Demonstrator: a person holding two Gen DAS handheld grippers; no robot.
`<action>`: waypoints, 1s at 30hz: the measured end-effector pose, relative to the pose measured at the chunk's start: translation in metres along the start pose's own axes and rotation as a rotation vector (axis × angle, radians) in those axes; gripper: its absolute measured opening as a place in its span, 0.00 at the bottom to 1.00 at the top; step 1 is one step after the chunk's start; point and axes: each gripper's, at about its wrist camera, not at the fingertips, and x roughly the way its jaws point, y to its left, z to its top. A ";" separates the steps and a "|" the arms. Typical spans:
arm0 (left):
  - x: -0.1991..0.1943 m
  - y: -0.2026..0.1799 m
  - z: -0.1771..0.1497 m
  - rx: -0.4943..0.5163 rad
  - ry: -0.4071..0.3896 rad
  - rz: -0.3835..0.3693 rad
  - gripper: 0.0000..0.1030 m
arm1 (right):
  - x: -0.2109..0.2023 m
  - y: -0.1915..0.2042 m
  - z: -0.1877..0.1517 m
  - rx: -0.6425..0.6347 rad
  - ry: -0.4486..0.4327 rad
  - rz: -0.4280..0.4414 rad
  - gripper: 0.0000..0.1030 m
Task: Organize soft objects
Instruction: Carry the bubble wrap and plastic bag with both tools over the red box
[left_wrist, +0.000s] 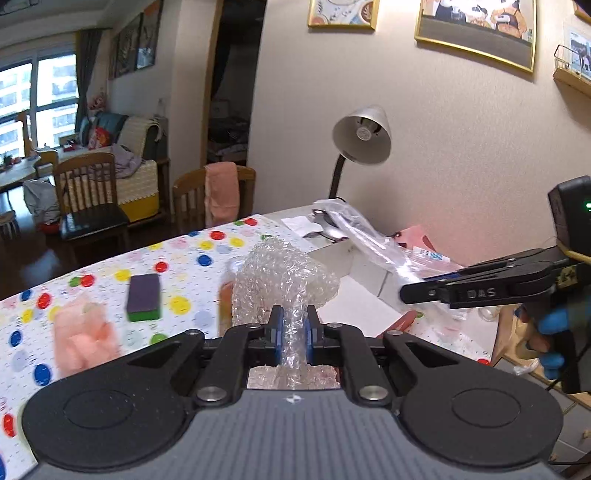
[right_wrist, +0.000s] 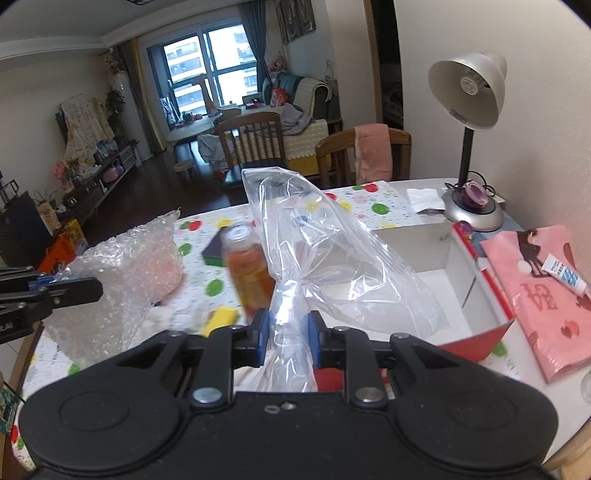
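My left gripper (left_wrist: 294, 325) is shut on a crumpled sheet of bubble wrap (left_wrist: 280, 280) and holds it above the dotted tablecloth; the wrap also shows in the right wrist view (right_wrist: 125, 266). My right gripper (right_wrist: 289, 325) is shut on a clear plastic bag (right_wrist: 325, 251), held up above the white box (right_wrist: 436, 258). In the left wrist view the right gripper (left_wrist: 417, 293) comes in from the right with the bag (left_wrist: 369, 236) over the box (left_wrist: 354, 295). A purple and green sponge (left_wrist: 144, 297) and a pink soft item (left_wrist: 83, 332) lie on the table.
A bottle of orange liquid (right_wrist: 249, 269) stands behind the bag. A yellow item (right_wrist: 221, 319) lies near it. A desk lamp (right_wrist: 469, 147) stands at the back right, beside a pink bag (right_wrist: 543, 295) with a small tube (right_wrist: 563, 275). Chairs stand beyond the table's far edge.
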 end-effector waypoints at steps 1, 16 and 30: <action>0.007 -0.004 0.004 0.004 0.005 -0.004 0.11 | 0.005 -0.005 0.003 -0.002 0.005 -0.002 0.21; 0.122 -0.055 0.049 0.015 0.085 -0.070 0.11 | 0.065 -0.079 0.035 -0.034 0.092 -0.015 0.21; 0.247 -0.071 0.050 -0.066 0.221 -0.015 0.11 | 0.120 -0.136 0.026 -0.051 0.229 -0.019 0.21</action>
